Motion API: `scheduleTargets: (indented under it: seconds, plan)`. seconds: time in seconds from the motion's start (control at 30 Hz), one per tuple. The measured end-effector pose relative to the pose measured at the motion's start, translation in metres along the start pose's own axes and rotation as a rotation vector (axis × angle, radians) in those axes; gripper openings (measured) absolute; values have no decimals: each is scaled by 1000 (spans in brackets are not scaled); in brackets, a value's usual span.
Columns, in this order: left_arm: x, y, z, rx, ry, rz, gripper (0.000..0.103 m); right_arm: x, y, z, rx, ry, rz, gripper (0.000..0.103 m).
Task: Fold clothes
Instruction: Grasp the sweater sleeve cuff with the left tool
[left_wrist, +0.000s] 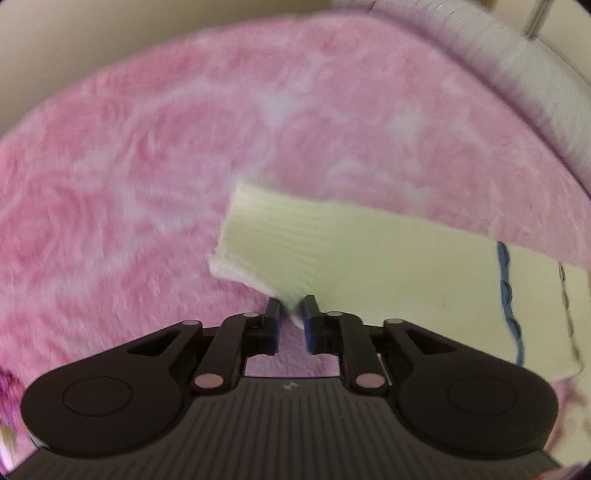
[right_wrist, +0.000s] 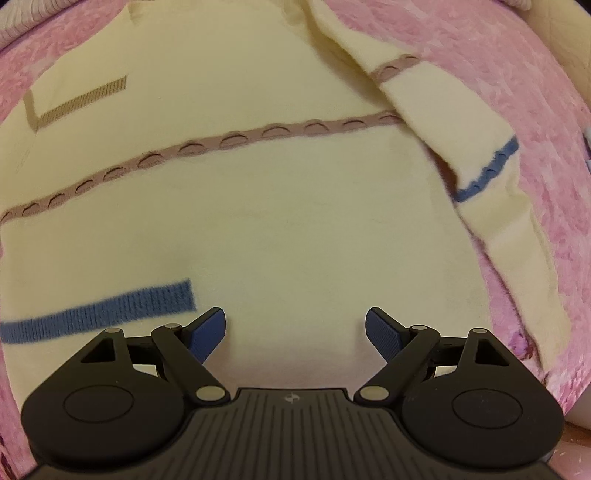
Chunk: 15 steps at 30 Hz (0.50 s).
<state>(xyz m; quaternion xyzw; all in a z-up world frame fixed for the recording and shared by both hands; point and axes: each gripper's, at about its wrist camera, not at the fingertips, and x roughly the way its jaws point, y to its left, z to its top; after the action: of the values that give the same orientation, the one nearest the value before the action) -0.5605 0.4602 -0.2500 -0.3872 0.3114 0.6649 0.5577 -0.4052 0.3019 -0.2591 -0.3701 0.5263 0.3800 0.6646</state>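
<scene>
While the left gripper (left_wrist: 291, 308) pinches the ribbed cuff of a cream sweater sleeve (left_wrist: 332, 251) between nearly closed jaws, the cuff hangs above a pink fluffy blanket (left_wrist: 129, 177). Over the cream sweater (right_wrist: 277, 221) spread flat on that blanket, the right gripper (right_wrist: 295, 332) hovers with jaws wide apart and nothing between them.

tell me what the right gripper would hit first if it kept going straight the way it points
Most likely the cream sweater: the right gripper, jaws open and empty, aims steeply down at its plain body. How far off the fabric lies is unclear.
</scene>
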Motion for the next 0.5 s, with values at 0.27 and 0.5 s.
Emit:
scheduleTargets:
  seconds: [0.27, 0.5]
  plan:
    - [-67, -44, -33, 202, 81, -85, 21, -18, -81, -51, 50, -55, -27, 84]
    - [-156, -175, -163, 448, 125, -409, 27, -17, -161, -86, -93, -131, -74, 73]
